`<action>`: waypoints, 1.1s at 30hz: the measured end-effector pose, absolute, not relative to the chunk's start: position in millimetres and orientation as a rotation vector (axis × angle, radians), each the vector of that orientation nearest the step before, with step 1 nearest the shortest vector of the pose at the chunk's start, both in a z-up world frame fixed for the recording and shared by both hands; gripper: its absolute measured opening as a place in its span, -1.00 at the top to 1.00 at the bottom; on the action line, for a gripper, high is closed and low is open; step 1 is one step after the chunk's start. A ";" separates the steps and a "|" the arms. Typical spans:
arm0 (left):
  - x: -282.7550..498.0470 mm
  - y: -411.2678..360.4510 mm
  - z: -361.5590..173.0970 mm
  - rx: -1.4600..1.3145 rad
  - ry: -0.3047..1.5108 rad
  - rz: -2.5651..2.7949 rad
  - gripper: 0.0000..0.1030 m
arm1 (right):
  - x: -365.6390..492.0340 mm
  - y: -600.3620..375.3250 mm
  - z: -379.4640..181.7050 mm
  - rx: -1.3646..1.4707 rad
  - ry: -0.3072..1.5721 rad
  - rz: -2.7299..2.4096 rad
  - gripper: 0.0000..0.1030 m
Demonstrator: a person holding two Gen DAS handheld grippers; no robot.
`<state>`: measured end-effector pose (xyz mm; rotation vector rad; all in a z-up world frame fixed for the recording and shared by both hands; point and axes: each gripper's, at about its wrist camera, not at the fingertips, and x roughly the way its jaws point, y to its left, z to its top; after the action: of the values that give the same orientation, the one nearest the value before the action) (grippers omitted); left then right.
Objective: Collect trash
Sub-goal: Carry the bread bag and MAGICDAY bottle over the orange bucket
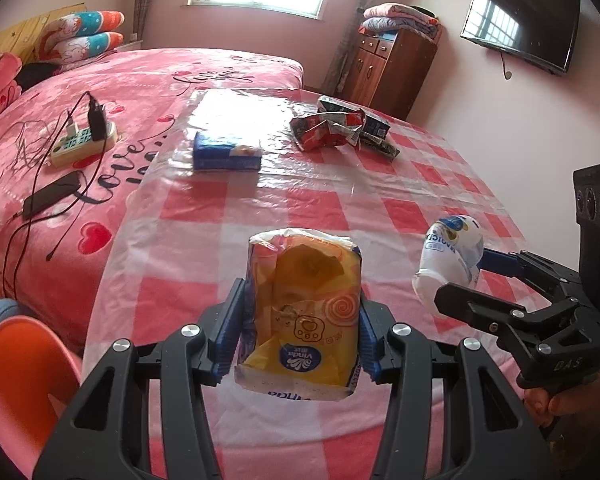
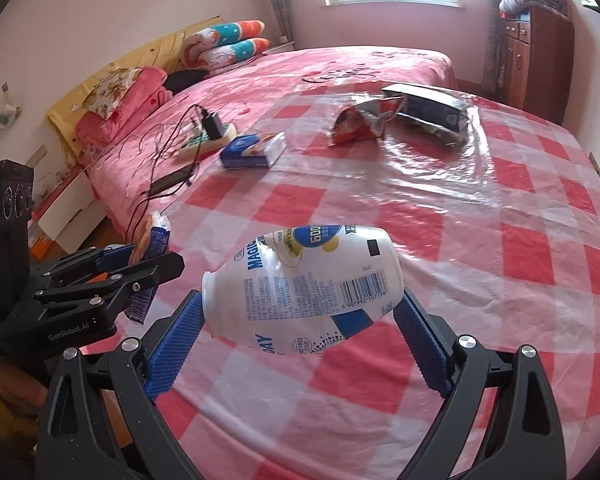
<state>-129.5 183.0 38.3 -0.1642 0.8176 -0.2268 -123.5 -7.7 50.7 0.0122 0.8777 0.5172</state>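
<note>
hanging above a round counter point(image 1: 320, 208) under glossy clear plastic over a red and white check cloth, both grippers carry trash. the left gripper point(image 1: 300, 336) has its jaws partly closed, ribbed blue pads pressing the two sides of a soft, crinkled yellow tissue pack point(image 1: 304, 320), upright and torn open at the top. the right gripper point(image 2: 300, 320) has its jaws set wide, clamped on a dented white bottle point(image 2: 304, 284) lying tilted, neck to the left, barcode facing the camera. far across the counter lie a blue tissue pack point(image 1: 224, 152) on the left and a heap of crumpled red and dark foil wrappers point(image 1: 340, 128) on the right, well apart; the checked middle between is bare. left of the counter's edge a pink fleece bed point(image 1: 60, 120) holds a power strip point(image 1: 82, 140), cables and a phone point(image 1: 52, 194). an orange chair point(image 1: 24, 368) sits near left.
</note>
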 end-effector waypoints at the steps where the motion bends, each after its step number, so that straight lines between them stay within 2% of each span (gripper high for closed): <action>1: -132.0 186.0 37.9 -0.170 0.818 -0.224 0.01 | -125.5 -3.4 51.1 0.005 0.878 0.523 -0.81; 17: -181.0 266.9 28.0 -0.281 0.816 -0.095 0.01 | -147.9 84.3 57.2 -0.138 0.891 0.679 -0.81; 33: -243.1 394.2 2.7 -0.447 0.819 0.193 0.01 | -178.5 220.4 57.1 -0.311 0.877 0.951 -0.81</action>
<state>-243.1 394.2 2.7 -0.4474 0.8187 0.1932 -178.5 220.4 57.1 -0.3107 0.8767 0.9509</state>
